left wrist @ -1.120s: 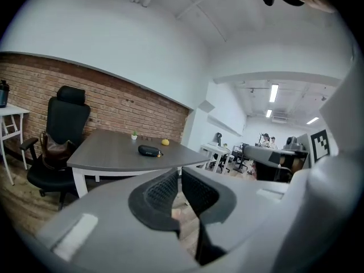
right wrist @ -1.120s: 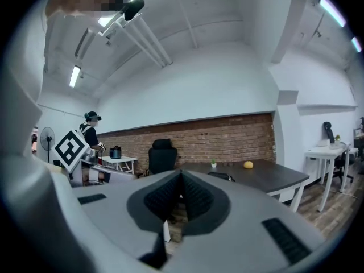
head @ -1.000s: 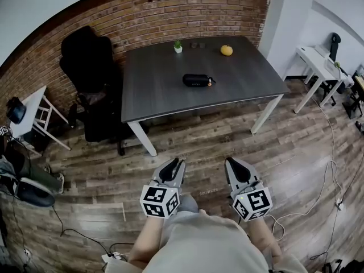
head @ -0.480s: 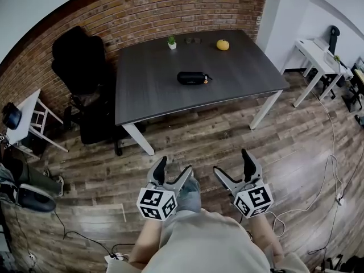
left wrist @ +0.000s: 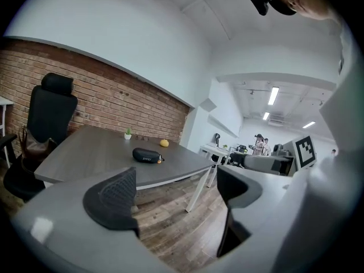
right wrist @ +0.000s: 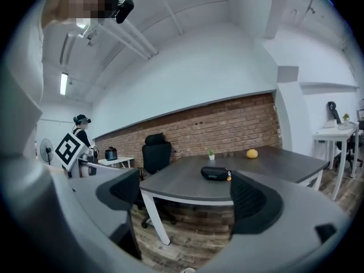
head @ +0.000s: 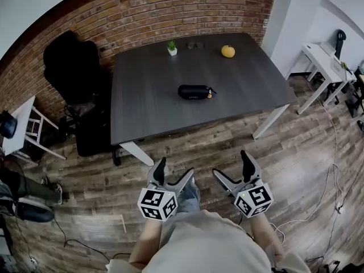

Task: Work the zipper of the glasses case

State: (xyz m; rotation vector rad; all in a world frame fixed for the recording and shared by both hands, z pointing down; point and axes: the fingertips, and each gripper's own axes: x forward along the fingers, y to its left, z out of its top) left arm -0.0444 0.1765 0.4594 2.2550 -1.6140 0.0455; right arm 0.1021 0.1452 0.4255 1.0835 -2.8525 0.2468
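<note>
Lying left to right on the counter (head: pixel 148 107), the case (head: pixel 195 91) shows its orange pull at the right end. The left gripper (head: pixel 175 168) and right gripper (head: pixel 232 164) hang well short of it, jaws opening wide, nothing between them.

- The left hand-held gripper (head: pixel 174 170) is held low before the body and pointed forward; its jaws are being opened, and nothing is caught between them.
- The right hand-held gripper (head: pixel 232 166) is held alongside, its jaws likewise being opened and empty.
- Both forearms (head: pixel 146 239) are tucked close to the torso.
</note>
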